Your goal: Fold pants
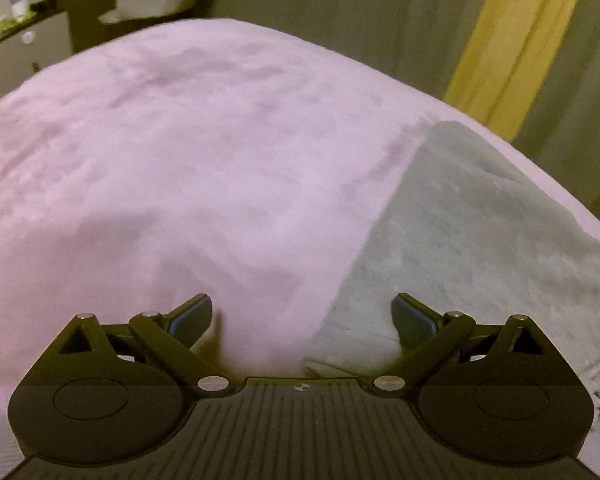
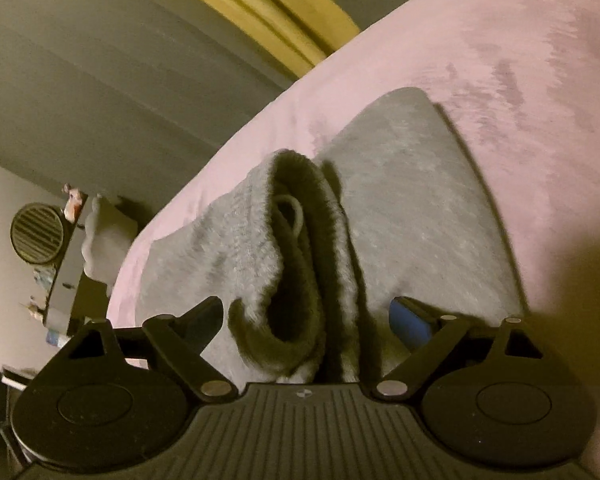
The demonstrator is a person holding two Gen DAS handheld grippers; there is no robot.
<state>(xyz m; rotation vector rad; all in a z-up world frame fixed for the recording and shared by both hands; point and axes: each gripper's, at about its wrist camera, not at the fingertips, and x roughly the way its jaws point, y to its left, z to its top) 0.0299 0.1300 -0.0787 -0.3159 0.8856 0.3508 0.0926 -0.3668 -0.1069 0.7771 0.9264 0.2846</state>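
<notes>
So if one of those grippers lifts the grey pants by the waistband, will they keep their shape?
Probably not. The pants look like soft fleece and already slump in folds at the waistband, so they would likely droop. The fuzzy surface should grip rather than slip, and they may drag on the plush pink blanket.

A bed (image 1: 188,152) covered in a soft pink plush blanket (image 2: 520,60) carries the things. Grey fleece pants (image 2: 412,200) lie directly on it near its far edge, folded over, the ribbed waistband (image 2: 296,248) and its drawstring showing.
</notes>
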